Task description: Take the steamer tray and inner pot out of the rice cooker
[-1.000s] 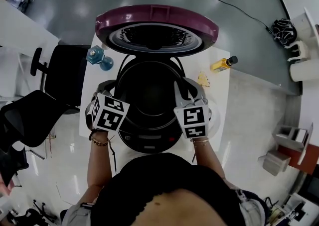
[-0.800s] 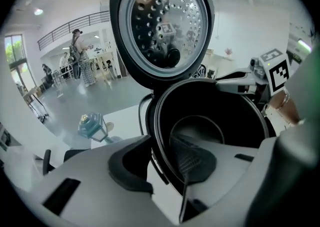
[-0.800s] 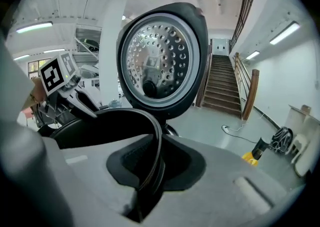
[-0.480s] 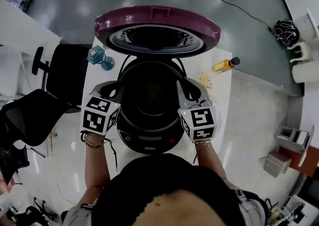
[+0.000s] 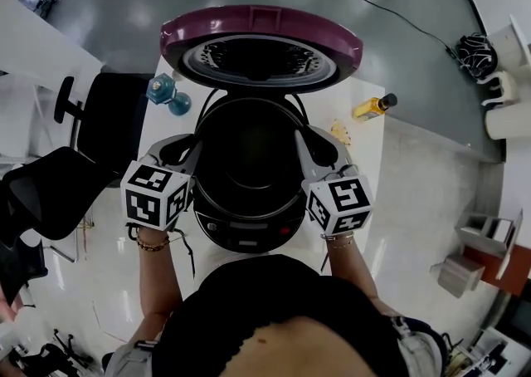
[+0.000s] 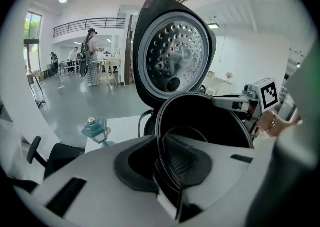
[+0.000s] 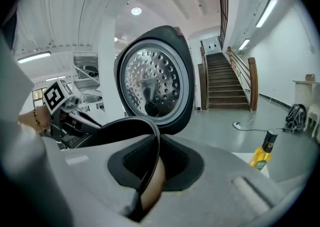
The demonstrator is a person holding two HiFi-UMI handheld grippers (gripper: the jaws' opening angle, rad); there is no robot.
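Gripper L [image 5: 193, 154] & gripper R [image 5: 304, 144]: jaws closing on 1 inner pot [image 5: 249, 164] rim.

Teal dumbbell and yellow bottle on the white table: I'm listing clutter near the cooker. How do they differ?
The teal dumbbell sits left of the maroon-lidded black rice cooker in the head view; the yellow bottle sits right. The dumbbell has two knobbed ends; the bottle is slim with a black cap. Both rest on the white table, apart from the cooker.
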